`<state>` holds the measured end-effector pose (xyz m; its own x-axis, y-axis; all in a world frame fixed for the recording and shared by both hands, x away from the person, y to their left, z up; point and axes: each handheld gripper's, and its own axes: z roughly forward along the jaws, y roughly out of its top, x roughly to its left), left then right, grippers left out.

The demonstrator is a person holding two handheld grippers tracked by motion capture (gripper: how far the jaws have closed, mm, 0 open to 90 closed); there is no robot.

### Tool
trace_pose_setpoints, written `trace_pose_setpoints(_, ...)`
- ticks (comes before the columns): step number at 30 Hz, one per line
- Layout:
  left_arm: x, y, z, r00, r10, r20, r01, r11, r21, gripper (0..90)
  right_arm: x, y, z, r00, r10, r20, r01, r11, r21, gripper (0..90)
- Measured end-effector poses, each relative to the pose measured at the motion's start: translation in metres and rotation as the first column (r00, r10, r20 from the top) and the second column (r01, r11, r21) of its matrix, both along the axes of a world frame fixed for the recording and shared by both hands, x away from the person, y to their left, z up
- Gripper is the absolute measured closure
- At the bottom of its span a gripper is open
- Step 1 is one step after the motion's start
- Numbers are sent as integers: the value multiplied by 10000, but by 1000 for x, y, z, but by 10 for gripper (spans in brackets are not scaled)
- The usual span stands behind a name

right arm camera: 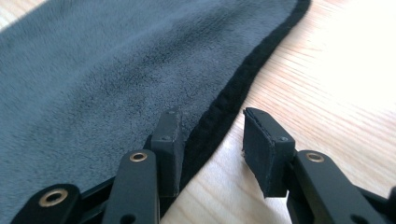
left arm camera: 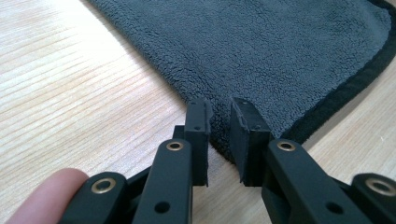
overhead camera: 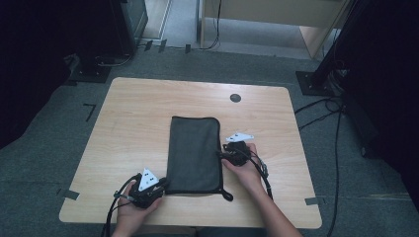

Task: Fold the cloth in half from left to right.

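A dark grey folded towel (overhead camera: 193, 154) lies flat near the middle of the pale wood-grain bench (overhead camera: 138, 113), its long sides running away from the person, with wide bare wood on both sides and beyond its far edge. The bench has rounded corners and a small round dark cap (overhead camera: 235, 98) set near its far edge. The towel is a soft, napped fleece with a black stitched border; a small dark loop sticks out at its near right corner. The left hand-held gripper (overhead camera: 161, 183) sits at the towel's near left corner; in the left gripper view its jaws stand a narrow gap apart, with the corner of the cloth (left arm camera: 261, 56) lying between and just past the tips, and the pads do not press on it. The right hand-held gripper (overhead camera: 222, 153) sits at the towel's right edge, about halfway along; in the right gripper view its jaws stand moderately apart, straddling the black border (right arm camera: 219, 112), one jaw over the fleece and the other over bare wood, gripping nothing. No writing can be read.
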<state>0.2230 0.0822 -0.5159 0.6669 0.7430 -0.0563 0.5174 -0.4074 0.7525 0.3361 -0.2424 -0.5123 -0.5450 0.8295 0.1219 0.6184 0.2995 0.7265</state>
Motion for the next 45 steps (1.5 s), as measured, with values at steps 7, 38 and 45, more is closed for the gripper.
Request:
trace_pose_setpoints(7,2,1,-1,9993,-159,-353,150,9996,-254,619,-28,-12,10,9989,274,-388,-232,9943,1039,574)
trace_pose_setpoints(38,2,0,-1,9990,-355,-275,352,9993,-111,671,-126,-23,-3,9858,1520,-710,-1449,9847,972,558)
trace_pose_setpoints(45,2,0,-1,9990,-351,-275,348,9993,-114,671,-145,-15,-4,9785,2001,497,-1964,9780,-709,743)
